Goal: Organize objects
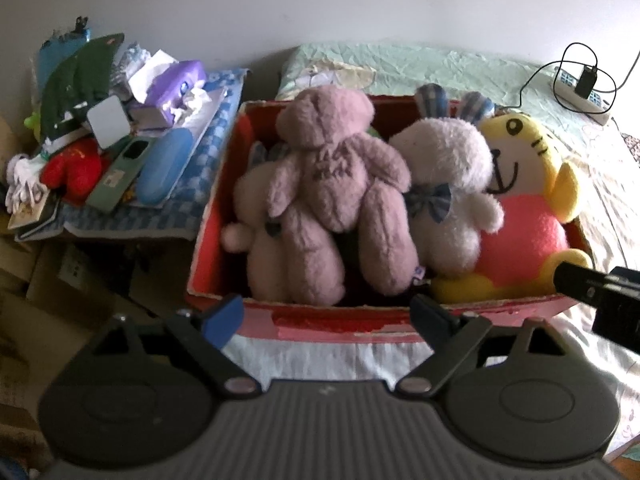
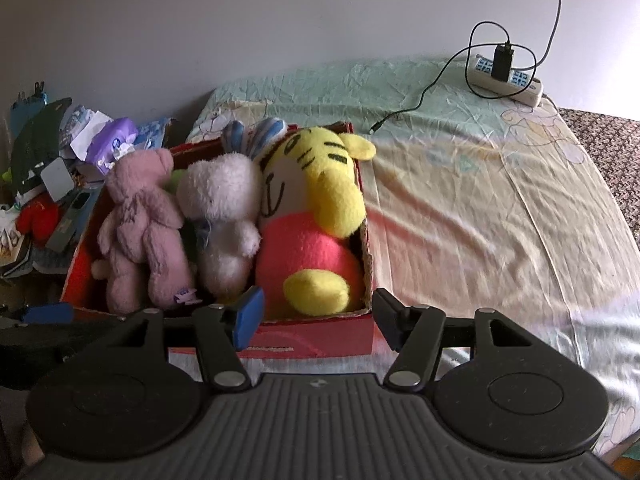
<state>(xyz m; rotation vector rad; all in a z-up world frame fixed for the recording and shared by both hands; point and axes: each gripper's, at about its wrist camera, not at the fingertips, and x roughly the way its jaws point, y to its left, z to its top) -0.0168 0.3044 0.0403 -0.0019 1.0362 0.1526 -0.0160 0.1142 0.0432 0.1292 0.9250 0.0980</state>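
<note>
Seen from the left wrist: a red cardboard box [image 1: 224,184] set on a bed, crammed with soft toys. At the box's middle, a mauve teddy bear [image 1: 332,184] sprawled face up over a pale plush [image 1: 256,216]; just right of it, a white plush rabbit [image 1: 444,184] with striped blue ears and a checked bow; at the right end, a yellow and pink tiger plush [image 1: 520,208] leaning against the wall of the box. Under the box, a crumpled pale green and cream bedsheet [image 1: 420,68]; behind, a plain white wall [image 1: 320,0]. On the far right of the sheet, a white power strip [image 1: 584,102] with a black charger plugged in and a looped black cable. To the left, a cluttered bedside surface covered by a blue checked cloth [image 1: 200,168], bearing a purple tissue pack [image 1: 180,80], a blue case [image 1: 164,168] and a red plush [image 1: 74,168]; lower down, brown cardboard boxes [image 1: 52,280]. Left gripper [image 1: 326,312] poised before the box's near wall, fingers spread wide, nothing between them. Tip of the right gripper [image 1: 592,286] visible at the right edge.

Seen from the right wrist: the same box [image 2: 320,338] at left, the toys packed side by side, the tiger nearest. Open sheet stretching right to a brown patterned blanket [image 2: 608,144]. Right gripper [image 2: 316,316] with fingers parted, empty, astride the box's near right corner.
</note>
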